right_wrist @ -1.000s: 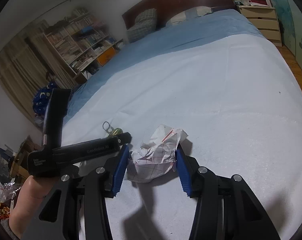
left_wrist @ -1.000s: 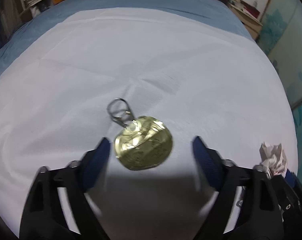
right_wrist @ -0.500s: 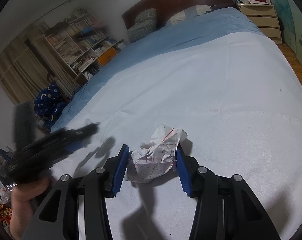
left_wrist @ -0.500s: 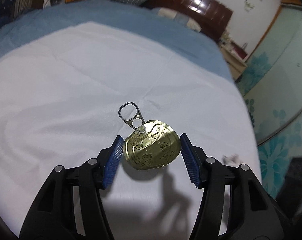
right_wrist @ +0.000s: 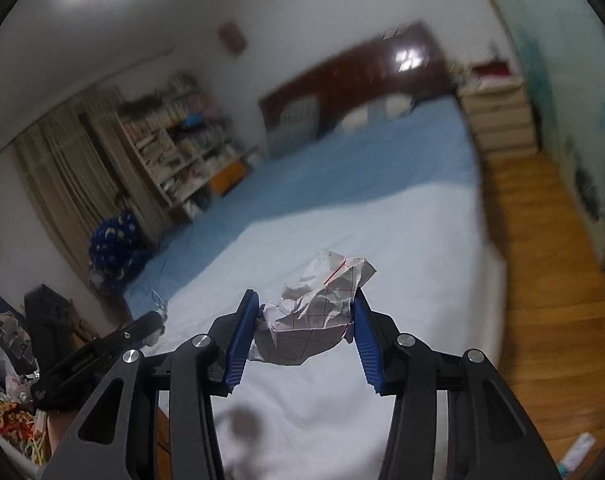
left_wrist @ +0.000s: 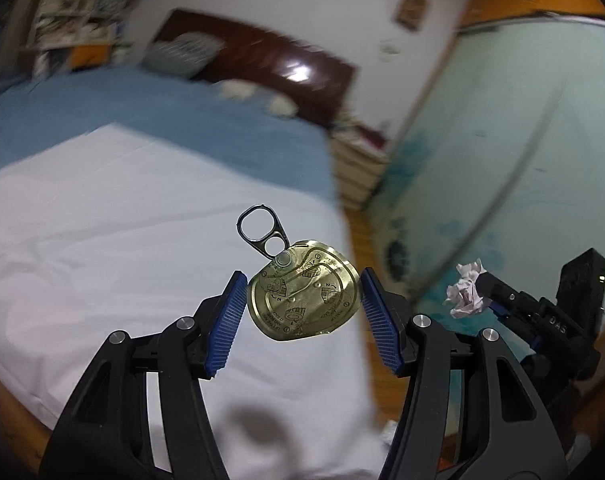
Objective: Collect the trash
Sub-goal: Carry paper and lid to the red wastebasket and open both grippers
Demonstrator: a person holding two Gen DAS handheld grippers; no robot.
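A: What is held by the left gripper (left_wrist: 304, 304)?

B: A gold can lid (left_wrist: 304, 290) is clamped between its blue pads (left_wrist: 226, 322), which are closed against the lid's two edges. A dark pull ring (left_wrist: 262, 232) is seen standing up from the lid's far left edge. The lid is carried in the air above the white sheet (left_wrist: 122, 220) of the bed, near the sheet's right edge.

A: And the right gripper (right_wrist: 306, 328)?

B: A crumpled paper (right_wrist: 316, 308), white with red and dark grid lines, is pinched between its pads (right_wrist: 240, 340). The pads are closed on it from both sides, and it is held above the white sheet (right_wrist: 382, 240).

A: What is shown in one view and not in the other?

B: In the left wrist view the paper (left_wrist: 468, 288) and the right gripper (left_wrist: 482, 284) are seen at the far right, small, in front of a pale green wall. The printed markings on the lid are shown only there. In the right wrist view only the dark body of the left gripper is seen low at the left; its pads are blurred, and whether the lid appears there cannot be told. A bookshelf (right_wrist: 178, 152), a curtain (right_wrist: 66, 168) and the wooden floor (right_wrist: 542, 260) are shown clearly in the right wrist view.

A: Are any containers seen?

B: A heap of mixed items (right_wrist: 10, 392) is seen at the lower left of the right wrist view; whether it lies in a container cannot be told.
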